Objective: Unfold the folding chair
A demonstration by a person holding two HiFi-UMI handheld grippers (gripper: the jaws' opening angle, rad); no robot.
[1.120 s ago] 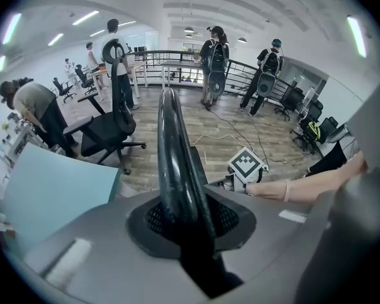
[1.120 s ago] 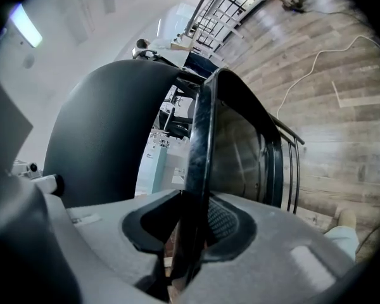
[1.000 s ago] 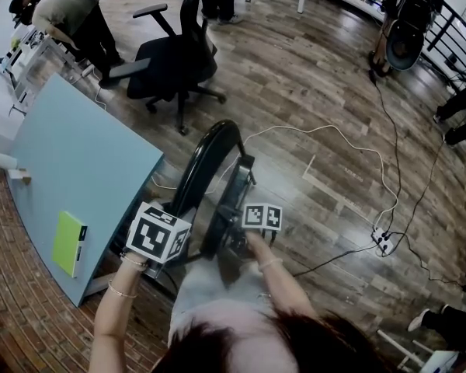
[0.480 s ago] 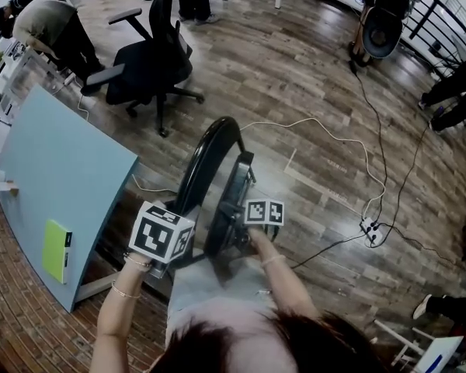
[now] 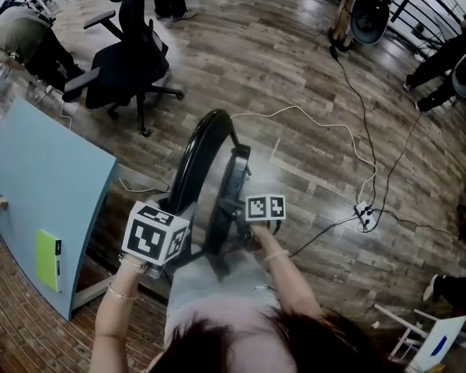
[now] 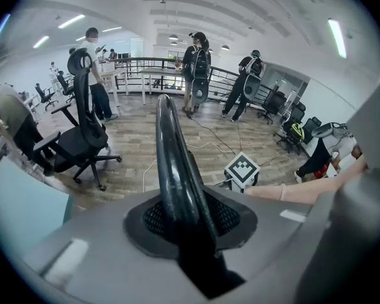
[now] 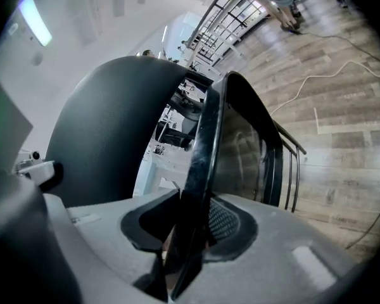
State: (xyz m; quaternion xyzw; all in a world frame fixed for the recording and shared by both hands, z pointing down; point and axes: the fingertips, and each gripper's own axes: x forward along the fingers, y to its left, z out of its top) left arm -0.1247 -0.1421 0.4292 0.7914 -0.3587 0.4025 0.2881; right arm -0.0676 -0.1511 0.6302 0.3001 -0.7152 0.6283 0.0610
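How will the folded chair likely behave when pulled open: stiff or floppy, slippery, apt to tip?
Probably stiff: the chair has a firm-looking arched frame with no sag. Possibly slippery: its tube looks smooth and glossy. Folded thin, it would likely tip sideways if unsupported.

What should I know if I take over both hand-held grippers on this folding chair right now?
Grippers: the left hand-held gripper is on the curved back tube, pads against it, jaws opening. The right hand-held gripper is on the edge of the seat panel, jaws opening too.
Things: the folding chair stands upright on the wooden floor, beside the pale blue table.
Done: both halves are gripped.
Left: back and seat lie close together, not yet unfolded. Probably firm up both grips, then pull the halves apart.
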